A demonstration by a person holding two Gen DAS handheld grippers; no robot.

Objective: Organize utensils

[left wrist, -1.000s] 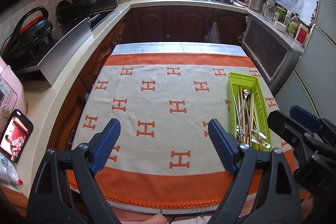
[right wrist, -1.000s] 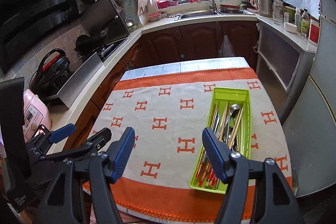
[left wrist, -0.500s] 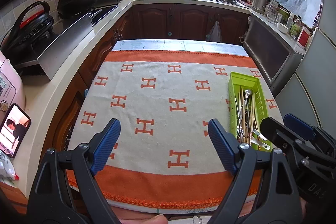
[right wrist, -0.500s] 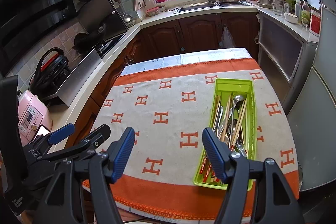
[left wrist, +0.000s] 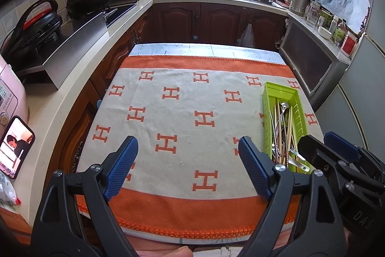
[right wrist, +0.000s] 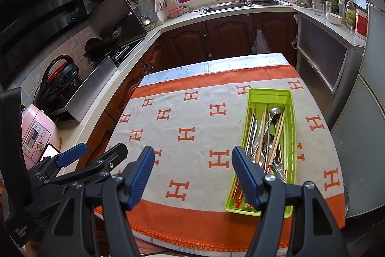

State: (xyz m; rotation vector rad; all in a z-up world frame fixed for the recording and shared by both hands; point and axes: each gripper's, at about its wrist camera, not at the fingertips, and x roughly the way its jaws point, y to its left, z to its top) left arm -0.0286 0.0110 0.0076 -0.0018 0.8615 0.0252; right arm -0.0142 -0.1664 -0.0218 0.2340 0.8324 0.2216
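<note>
So both grippers, left gripper [left wrist: 187, 166] and right gripper [right wrist: 193, 175], gape wide, empty; utensils [right wrist: 266, 141] lower right in green tray [right wrist: 292, 122] look stiff, slippery, probably grab mid-handle

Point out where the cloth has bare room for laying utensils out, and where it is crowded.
Free: the whole patterned cloth left of the green tray, to its left and far edges. Crowded: the tray, full of mixed utensils, with a narrow strip beyond it on the right.

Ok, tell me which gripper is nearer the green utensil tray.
Right. The right gripper hangs open at the green utensil tray's near end, one finger overlapping it. The left gripper is open over the cloth, with the tray off to its right.
</note>
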